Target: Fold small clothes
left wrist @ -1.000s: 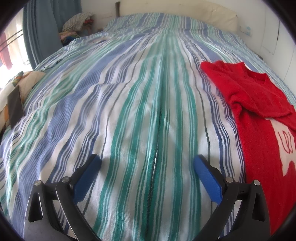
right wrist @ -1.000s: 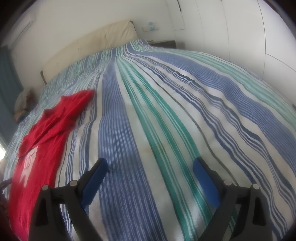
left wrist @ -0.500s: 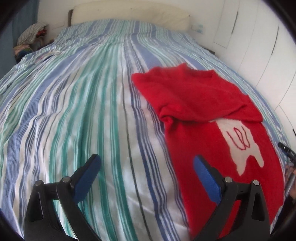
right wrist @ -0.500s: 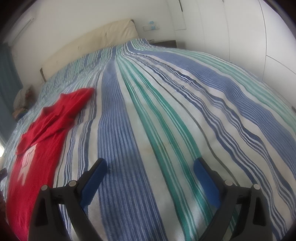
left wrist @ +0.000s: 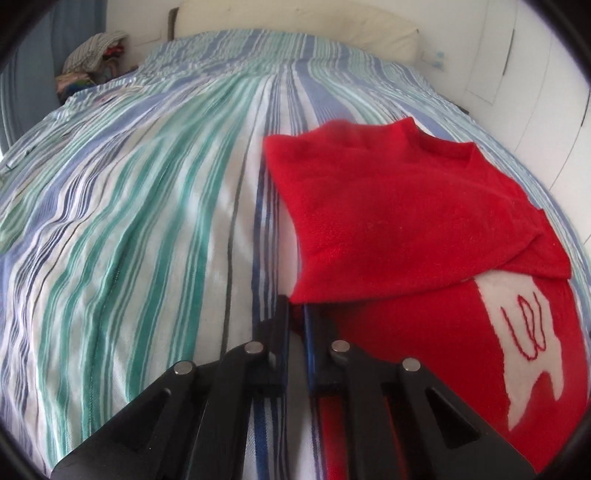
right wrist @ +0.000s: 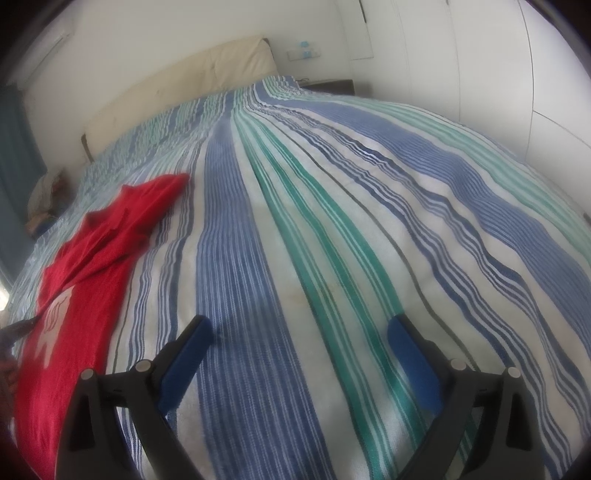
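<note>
Only the left wrist view shows the left gripper (left wrist: 295, 314) pinched on the red knitted sweater's (left wrist: 406, 221) folded edge; the right gripper (right wrist: 299, 354) gapes wide, holding nothing, above open striped bedspread (right wrist: 332, 221).

A wide bed (left wrist: 155, 206) filled both views, spread with a cover (right wrist: 332, 229) striped in blue, teal, white and thin dark lines that ran away from the tongs toward the far end. There a cream padded headboard (right wrist: 192, 81) stood against a white wall (right wrist: 155, 33). Ahead and to the right of the right tongs, a small socket plate (right wrist: 303, 53) sat on that wall above a dark bedside table (right wrist: 332, 85). White wardrobe panels (right wrist: 480, 62) lined the right side. Far ahead and to the left of the left tongs lay a heap of mixed clothes (left wrist: 92, 55) beside a blue curtain (left wrist: 74, 26). Soft daylight lit the room.
</note>
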Available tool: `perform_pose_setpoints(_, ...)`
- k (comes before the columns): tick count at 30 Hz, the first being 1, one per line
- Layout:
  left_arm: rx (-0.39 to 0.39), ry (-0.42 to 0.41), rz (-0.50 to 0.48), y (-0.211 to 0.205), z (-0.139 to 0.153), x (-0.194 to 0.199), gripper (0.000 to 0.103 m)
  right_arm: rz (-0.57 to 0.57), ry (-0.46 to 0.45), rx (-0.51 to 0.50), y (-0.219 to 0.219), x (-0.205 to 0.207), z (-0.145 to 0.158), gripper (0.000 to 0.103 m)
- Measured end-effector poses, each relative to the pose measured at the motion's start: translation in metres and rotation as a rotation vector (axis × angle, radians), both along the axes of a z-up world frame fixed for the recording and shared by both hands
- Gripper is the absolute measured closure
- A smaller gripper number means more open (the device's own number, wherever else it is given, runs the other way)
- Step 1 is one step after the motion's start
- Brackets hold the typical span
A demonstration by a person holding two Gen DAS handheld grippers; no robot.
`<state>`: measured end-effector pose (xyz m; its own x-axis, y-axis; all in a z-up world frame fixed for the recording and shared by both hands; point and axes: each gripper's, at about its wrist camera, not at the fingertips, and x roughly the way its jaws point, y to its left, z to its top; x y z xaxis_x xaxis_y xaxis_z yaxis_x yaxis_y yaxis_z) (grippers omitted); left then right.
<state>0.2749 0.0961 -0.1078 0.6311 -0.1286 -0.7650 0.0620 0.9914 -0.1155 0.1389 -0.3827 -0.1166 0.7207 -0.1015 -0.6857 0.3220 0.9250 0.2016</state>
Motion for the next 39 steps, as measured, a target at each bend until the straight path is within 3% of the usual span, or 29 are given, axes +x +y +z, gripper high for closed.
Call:
perform_pose_setpoints(6,-0.052,0.032,0.025,0.011,0.006,-0.005,0.093,0.003,0.008,-0.003,0.0,0.001,0.001,0.006)
perform_pose_setpoints(8,-0.053,0.056,0.054,0.02,0.013,-0.017,0.083,0.003,0.006,0.003,0.0,0.0,0.001,0.006)
perform_pose_setpoints(10,-0.018,0.056,0.079,0.024,0.025,-0.031,0.043,0.004,0.005,0.011,-0.001,0.0,0.002,0.006)
perform_pose_setpoints(12,0.052,0.027,0.118,0.027,0.041,-0.053,0.018,0.005,0.008,0.014,-0.001,0.0,0.002,0.006)
perform_pose_setpoints(13,0.078,0.01,0.132,0.028,0.047,-0.061,0.013,0.005,0.011,0.013,-0.001,0.0,0.003,0.006)
perform_pose_setpoints(17,0.12,0.008,0.168,0.034,0.062,-0.09,0.012,0.008,0.007,0.012,0.003,-0.001,0.006,0.006)
perform_pose_setpoints(21,0.076,0.02,0.184,0.041,0.067,-0.11,0.012,0.041,-0.015,0.004,0.013,-0.004,0.011,0.007)
perform_pose_setpoints(39,-0.03,0.091,0.115,0.03,0.03,-0.168,0.012,0.112,-0.12,-0.112,0.043,-0.025,0.032,0.007)
